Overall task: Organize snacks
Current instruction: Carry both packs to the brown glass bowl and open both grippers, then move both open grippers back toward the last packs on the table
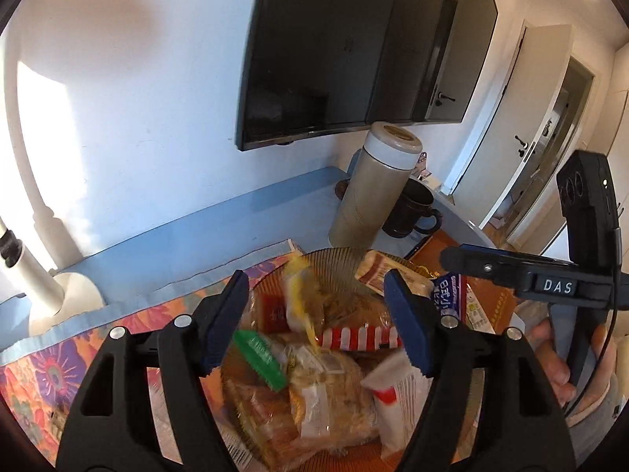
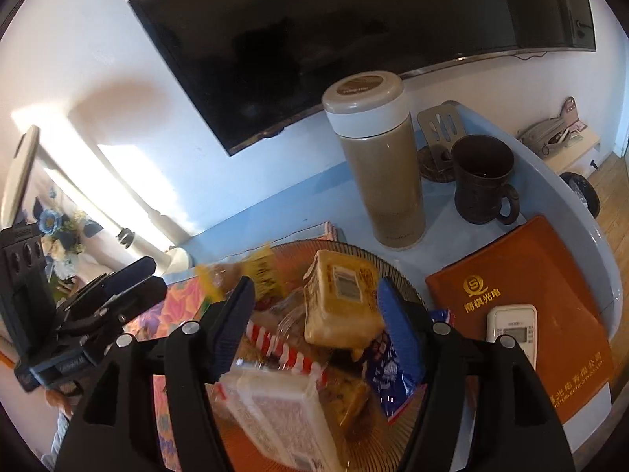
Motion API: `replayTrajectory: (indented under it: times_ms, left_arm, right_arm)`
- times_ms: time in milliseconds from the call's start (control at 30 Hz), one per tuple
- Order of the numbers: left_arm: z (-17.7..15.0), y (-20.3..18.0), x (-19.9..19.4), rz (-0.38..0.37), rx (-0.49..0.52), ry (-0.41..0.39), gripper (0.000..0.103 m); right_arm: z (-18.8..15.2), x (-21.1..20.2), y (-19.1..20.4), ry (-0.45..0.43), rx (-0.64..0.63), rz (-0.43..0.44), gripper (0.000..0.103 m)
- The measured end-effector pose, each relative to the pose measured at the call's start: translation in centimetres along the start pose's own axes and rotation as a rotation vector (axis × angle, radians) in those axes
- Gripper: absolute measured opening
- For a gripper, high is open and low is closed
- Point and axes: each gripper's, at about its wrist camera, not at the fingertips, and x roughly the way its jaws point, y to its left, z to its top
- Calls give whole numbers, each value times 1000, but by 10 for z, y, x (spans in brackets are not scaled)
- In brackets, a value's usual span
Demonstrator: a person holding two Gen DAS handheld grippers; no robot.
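A ribbed glass plate (image 1: 338,253) (image 2: 354,247) holds a heap of wrapped snacks. In the left wrist view my left gripper (image 1: 314,277) hangs open over the heap. Between its wide-apart fingers a yellow packet (image 1: 298,299) shows blurred, touching neither pad. Below lie a red-and-white striped packet (image 1: 357,338), a green packet (image 1: 259,358) and a white packet (image 1: 397,393). My right gripper (image 2: 314,281) is open above a yellow cake packet (image 2: 342,299), a blue packet (image 2: 389,373) and a white packet (image 2: 275,413). Each gripper appears at the edge of the other's view.
A tall beige flask (image 2: 377,165) and a dark mug (image 2: 483,181) stand behind the plate on the blue table (image 1: 236,220). An orange folder (image 2: 530,295) with a white remote (image 2: 511,330) lies right, by the curved table edge. A flowered cloth (image 1: 59,362) and lamp base (image 1: 67,299) are left.
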Motion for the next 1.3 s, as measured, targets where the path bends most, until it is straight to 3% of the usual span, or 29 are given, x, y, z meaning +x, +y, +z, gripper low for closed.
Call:
replayTrajectory:
  times_ms: [300,567,700,767,833,867,900,1000,1067,1167,1300]
  left_arm:
    - [-36,32,-105,75,-28,-93,71]
    - [-79,67,-208,178,-55,-189,72]
    - [-97,98,-238,254,-113,-210,84]
    - [-103,115,-244,263,-162,-215,85]
    - [-111,136,-240,296,-218,-193,85]
    - [-116,146,-235,312,-246,-178,85]
    - [-121,158,-226,321,-282,-156,85]
    - [-138,192,-194,321,-387,-84,85]
    - [-148,208,-165,346,-441,-19,85]
    - [-161,226,-122,400,-495,67,85]
    - [-169,251,-81,392,-589,122,85]
  right_arm:
    - [-29,-45,49,-23,-95,58,64]
    - [-69,-69,136,-15,-245,151,65]
    - [-95,-60,175,30,-297,189,66]
    - [-110,-47,193,68,-307,197,66]
    - [-125,-34,201,97,-281,204,68]
    - [-135,-24,203,119,-247,208,81]
    - [-147,-11,203,146,-197,218,85]
    - [-179,29,198,209,-72,231,84]
    - [-191,54,190,214,-8,173,83]
    - [-193,74,175,164,59,92,84]
    - [-185,94,160,161,133,44,84]
